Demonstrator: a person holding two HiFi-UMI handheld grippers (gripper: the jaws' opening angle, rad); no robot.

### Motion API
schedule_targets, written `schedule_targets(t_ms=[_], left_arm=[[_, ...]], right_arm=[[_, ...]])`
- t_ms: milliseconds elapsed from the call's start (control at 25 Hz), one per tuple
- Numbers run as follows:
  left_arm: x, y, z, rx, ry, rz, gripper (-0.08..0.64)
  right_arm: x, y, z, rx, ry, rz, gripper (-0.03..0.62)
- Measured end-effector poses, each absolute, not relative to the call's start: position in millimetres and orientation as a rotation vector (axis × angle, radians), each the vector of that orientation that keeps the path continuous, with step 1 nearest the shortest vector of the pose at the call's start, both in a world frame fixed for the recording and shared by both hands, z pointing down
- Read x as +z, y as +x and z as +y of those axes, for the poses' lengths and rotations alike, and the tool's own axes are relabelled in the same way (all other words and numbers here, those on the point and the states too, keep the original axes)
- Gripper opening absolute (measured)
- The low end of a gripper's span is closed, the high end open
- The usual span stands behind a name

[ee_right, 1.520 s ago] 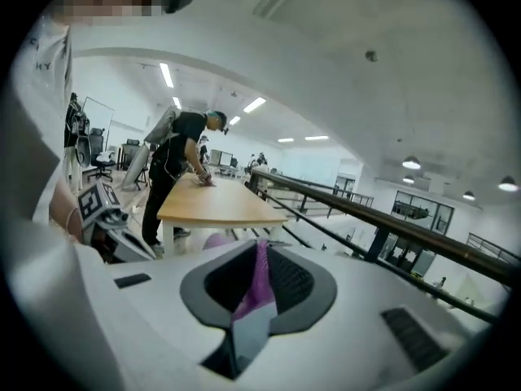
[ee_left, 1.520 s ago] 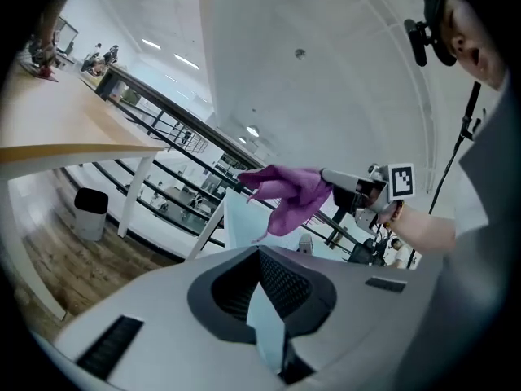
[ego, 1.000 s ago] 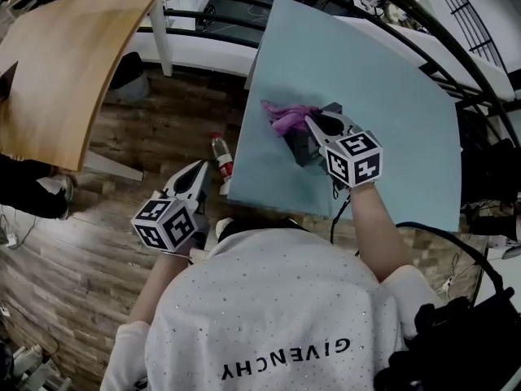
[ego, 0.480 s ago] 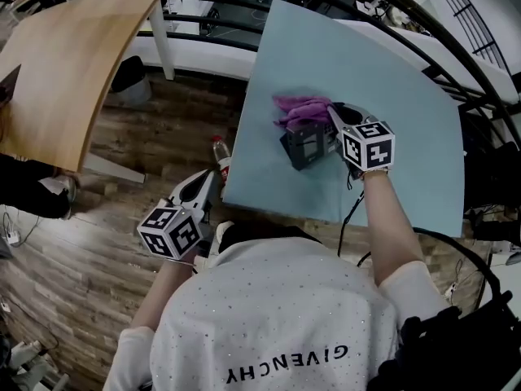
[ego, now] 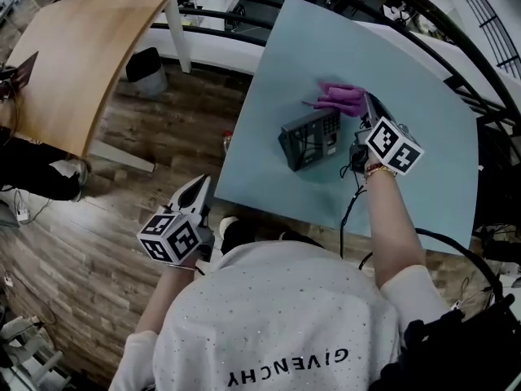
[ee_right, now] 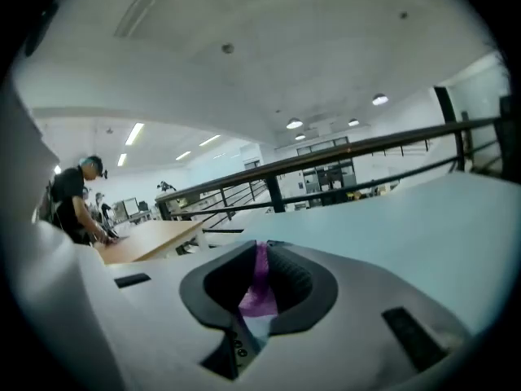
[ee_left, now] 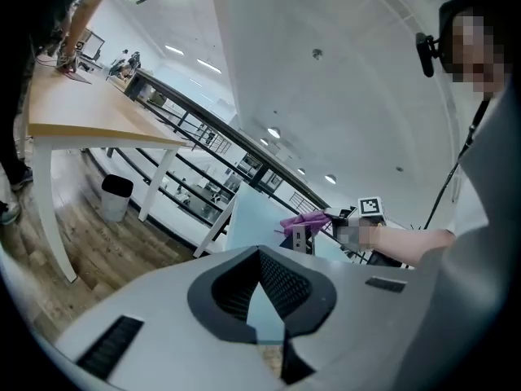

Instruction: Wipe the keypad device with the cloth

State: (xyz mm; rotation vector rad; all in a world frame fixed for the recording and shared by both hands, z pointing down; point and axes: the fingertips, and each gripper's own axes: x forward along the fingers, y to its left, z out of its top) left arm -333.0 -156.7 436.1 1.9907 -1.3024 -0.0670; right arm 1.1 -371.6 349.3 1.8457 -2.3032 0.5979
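Pale-blue table on plank floor: right claw clamps purple cloth beside keypad device; left claw closed, empty.

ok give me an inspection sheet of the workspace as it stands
surface: light blue tabletop, smooth
job's things: dark grey keypad device near the table's middle; purple cloth bunched at its far right corner
clutter: nothing seen on the table; small plastic bottle on the floor by the table's left edge, partly hidden
grippers: right claw shut on the cloth; left claw shut, empty, off the table above the floor
cables: black cable runs from the right claw over the near edge
surroundings: wooden table, black bin, dark railing, plank floor
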Motion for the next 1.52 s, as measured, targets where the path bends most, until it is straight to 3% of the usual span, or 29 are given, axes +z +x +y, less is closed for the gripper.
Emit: schedule_targets(t_ms=[240, 1120, 1320, 1520], left_arm=[[424, -294, -154, -0.078, 2.003, -1.327, 0.002], [385, -206, -126, -0.082, 2.018, -1.486, 0.002], [352, -185, -117, -0.126, 2.060, -1.488, 0.002], [306, -159, -135, -0.204, 2.185, -1.478, 0.002]], right_arm=[[386, -22, -344, 0.972, 1.541, -2.442, 0.044], [484, 8, -241, 1.148, 1.058, -2.316, 0.044], [443, 26, -228, 1.071, 1.058, -2.442, 0.043], [325, 48, -235, 0.759, 1.124, -2.779, 0.041]])
